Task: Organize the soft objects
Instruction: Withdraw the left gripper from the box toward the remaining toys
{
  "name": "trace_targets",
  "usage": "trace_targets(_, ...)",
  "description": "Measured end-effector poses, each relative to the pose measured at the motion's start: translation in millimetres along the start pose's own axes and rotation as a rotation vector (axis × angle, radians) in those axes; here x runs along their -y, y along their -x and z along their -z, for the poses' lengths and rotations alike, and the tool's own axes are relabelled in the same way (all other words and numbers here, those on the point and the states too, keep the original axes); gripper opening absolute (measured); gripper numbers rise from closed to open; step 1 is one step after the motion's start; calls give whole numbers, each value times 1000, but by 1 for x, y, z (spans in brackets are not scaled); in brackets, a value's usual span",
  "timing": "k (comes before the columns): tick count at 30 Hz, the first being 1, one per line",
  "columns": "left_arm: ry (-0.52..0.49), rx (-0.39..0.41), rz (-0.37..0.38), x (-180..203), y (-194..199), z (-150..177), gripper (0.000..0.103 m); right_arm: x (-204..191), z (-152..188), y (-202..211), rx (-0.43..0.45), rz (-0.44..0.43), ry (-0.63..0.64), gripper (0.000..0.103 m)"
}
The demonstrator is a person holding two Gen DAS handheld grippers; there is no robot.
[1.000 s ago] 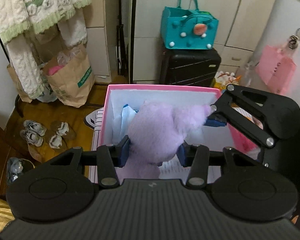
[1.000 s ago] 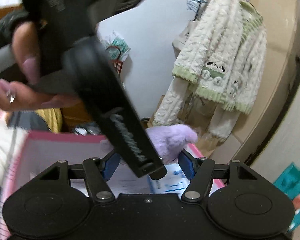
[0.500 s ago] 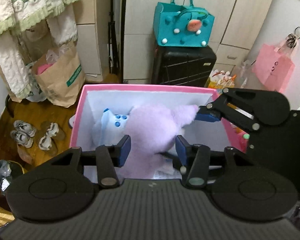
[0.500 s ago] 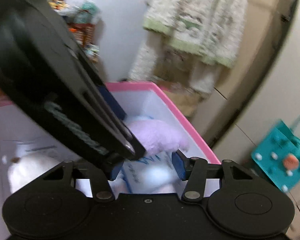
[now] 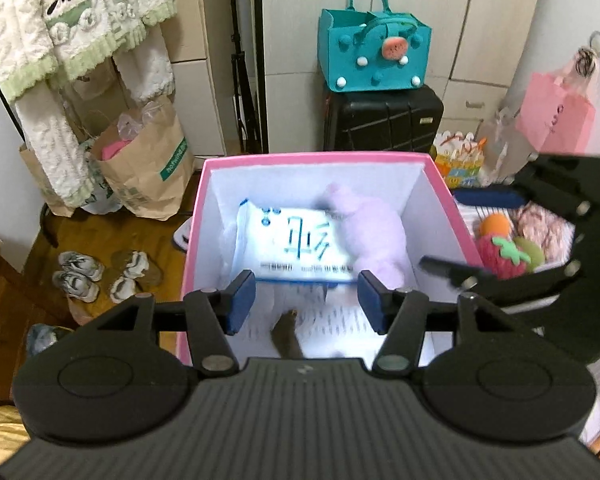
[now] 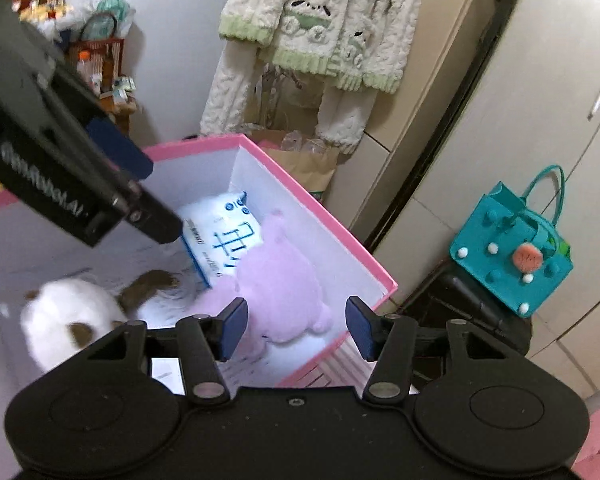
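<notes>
A purple plush toy (image 5: 374,236) lies inside the pink box (image 5: 312,157), beside a white soft pack with blue print (image 5: 296,248). It also shows in the right wrist view (image 6: 278,280), next to the pack (image 6: 220,244) and a white and brown plush (image 6: 66,316). My left gripper (image 5: 306,300) is open and empty above the box's near side. My right gripper (image 6: 296,328) is open and empty above the box's right corner (image 6: 384,280). Several plush fruits (image 5: 504,250) lie right of the box.
A teal felt bag (image 5: 374,58) sits on a black suitcase (image 5: 384,120) behind the box. Paper bags (image 5: 148,164) and shoes (image 5: 100,272) are on the floor at left. A knitted sweater (image 5: 60,32) hangs at upper left. A pink bag (image 5: 556,116) hangs at right.
My left gripper opened and let go of the purple plush, which dropped into the box beside the white pack. My right gripper let go of it too and drew back to the right.
</notes>
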State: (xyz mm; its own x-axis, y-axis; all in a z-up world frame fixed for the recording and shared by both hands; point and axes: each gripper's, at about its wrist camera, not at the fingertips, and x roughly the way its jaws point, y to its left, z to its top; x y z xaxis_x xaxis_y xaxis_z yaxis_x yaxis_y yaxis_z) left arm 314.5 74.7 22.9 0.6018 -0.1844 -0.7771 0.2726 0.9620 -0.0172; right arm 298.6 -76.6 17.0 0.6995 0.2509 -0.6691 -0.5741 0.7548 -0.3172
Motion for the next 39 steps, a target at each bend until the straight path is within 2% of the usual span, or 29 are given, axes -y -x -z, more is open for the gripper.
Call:
trace_targets(8,-66,-9,33,21,50,20,61,12,5,58,43,-117,-112,59)
trace_targets(16,-170,5,73,58,98,46,66,12,28,128,76,-205,-171,61)
trace_targets(20,-208,-13,126,80,111,59,66,9,48,155,74,-216,-180,62)
trace_targets(27,-317,34,179,129,132,75,67,13,91,192,58,-202,-201,63)
trace_targets(34,-334,61,272,162,139,79,67,27,130,212,24,-202,-257,67)
trace_targets(39,-288,74,350,180,123,80,67,43,157,219,33,-181,-286,68)
